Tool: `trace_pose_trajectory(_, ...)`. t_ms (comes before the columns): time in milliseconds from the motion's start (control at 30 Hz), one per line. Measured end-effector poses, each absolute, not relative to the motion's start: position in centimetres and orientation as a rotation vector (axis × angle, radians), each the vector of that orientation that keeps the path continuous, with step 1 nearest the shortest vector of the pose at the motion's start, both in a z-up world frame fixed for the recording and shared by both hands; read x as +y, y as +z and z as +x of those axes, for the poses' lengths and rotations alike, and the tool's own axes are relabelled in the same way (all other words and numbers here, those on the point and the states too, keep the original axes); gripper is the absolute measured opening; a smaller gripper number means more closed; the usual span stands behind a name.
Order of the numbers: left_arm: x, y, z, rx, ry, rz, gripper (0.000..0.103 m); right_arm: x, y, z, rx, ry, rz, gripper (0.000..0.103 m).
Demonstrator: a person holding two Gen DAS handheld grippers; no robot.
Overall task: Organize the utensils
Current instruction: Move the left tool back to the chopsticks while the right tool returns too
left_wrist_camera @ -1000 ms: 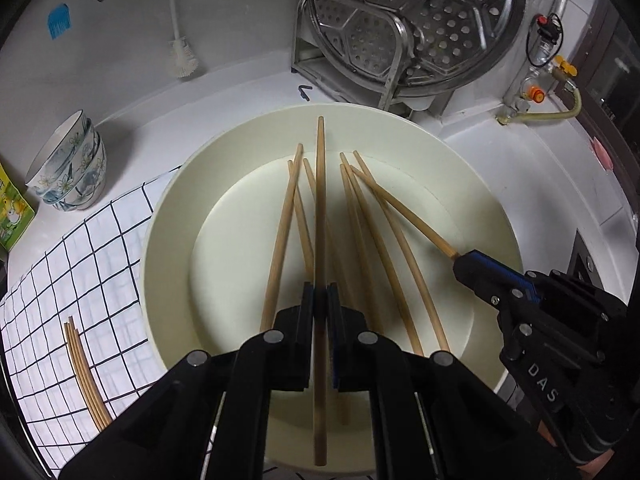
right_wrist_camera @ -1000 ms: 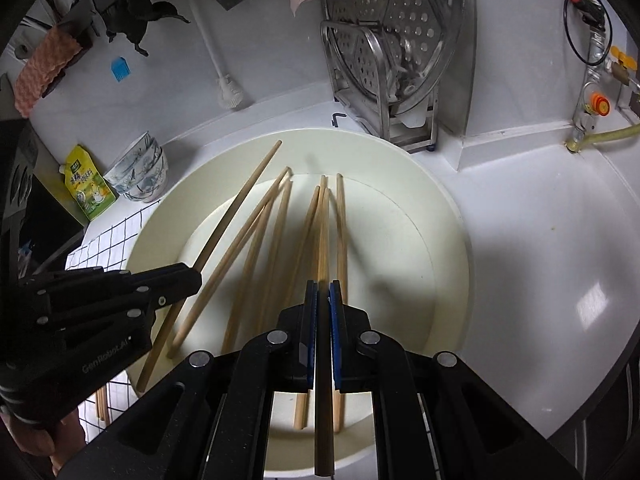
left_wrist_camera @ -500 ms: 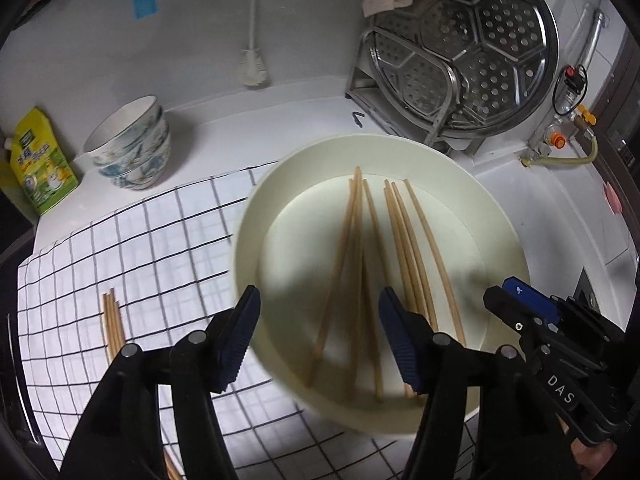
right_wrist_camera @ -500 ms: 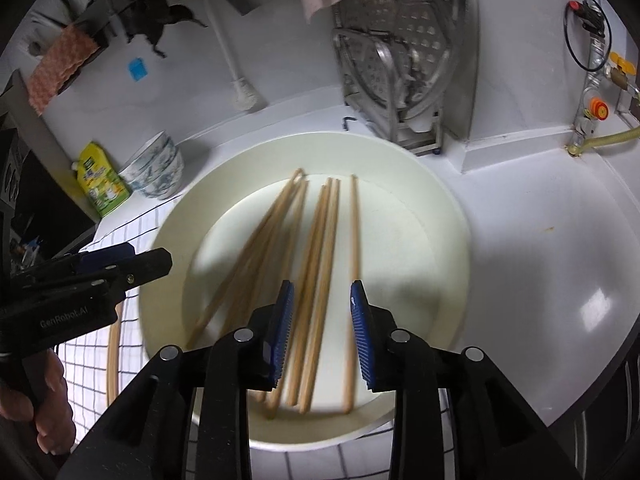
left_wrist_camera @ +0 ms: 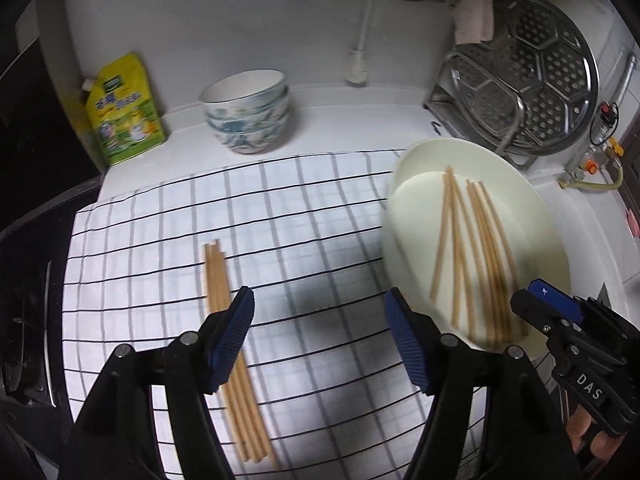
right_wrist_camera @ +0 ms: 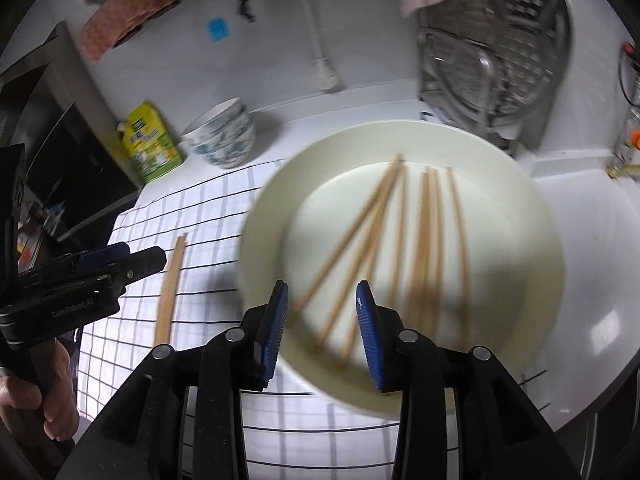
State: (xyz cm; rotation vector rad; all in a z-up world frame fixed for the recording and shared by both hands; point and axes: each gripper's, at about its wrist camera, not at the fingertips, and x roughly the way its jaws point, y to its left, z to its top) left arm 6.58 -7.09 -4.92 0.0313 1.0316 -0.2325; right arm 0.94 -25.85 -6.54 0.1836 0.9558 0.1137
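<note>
Several wooden chopsticks [left_wrist_camera: 472,248] lie loose in a large cream plate [left_wrist_camera: 544,240] at the right; they show in the right wrist view [right_wrist_camera: 424,240] in the plate [right_wrist_camera: 532,200] too. A small bundle of chopsticks [left_wrist_camera: 228,320] lies on the checked cloth [left_wrist_camera: 300,220], also in the right wrist view [right_wrist_camera: 170,284]. My left gripper [left_wrist_camera: 320,320] is open and empty above the cloth, its left finger over the bundle. My right gripper [right_wrist_camera: 322,308] is open and empty over the plate's near rim.
Stacked patterned bowls [left_wrist_camera: 248,112] and a yellow-green pouch [left_wrist_camera: 120,112] stand at the back by the wall. A steel rack with a perforated steamer plate [left_wrist_camera: 540,60] stands behind the plate. A dark stove edge [left_wrist_camera: 24,280] borders the cloth on the left.
Both grippers let go of the chopsticks they held in the plate and opened. Both pulled back and up; the left one swung left over the cloth.
</note>
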Motion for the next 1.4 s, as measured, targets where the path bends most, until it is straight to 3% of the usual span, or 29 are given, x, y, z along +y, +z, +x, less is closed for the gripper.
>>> trace_pose_trajectory(133, -4.0, -4.9, 6.1, 1.030, -0.198, 0.003, 0.071, -22.4, -6.0, 1.0, 0.954, 0.164, 0.143, 0.040)
trace_pose_trajectory(233, -1.8, -5.0, 5.9, 1.024, -0.163, -0.009, 0.080, -20.0, -5.8, 1.0, 0.955, 0.192, 0.114, 0.045)
trace_pose_trajectory(500, 4.3, -6.4, 5.3, 1.045, -0.079, -0.066, 0.083, -14.3, -6.4, 1.0, 0.978, 0.255, 0.049, 0.053)
trace_pose_trajectory(1400, 12.1, -12.5, 3.5, 1.128, -0.058, -0.078, 0.083, -6.3, -16.3, 1.6, 1.140, 0.220, -0.056, 0.053)
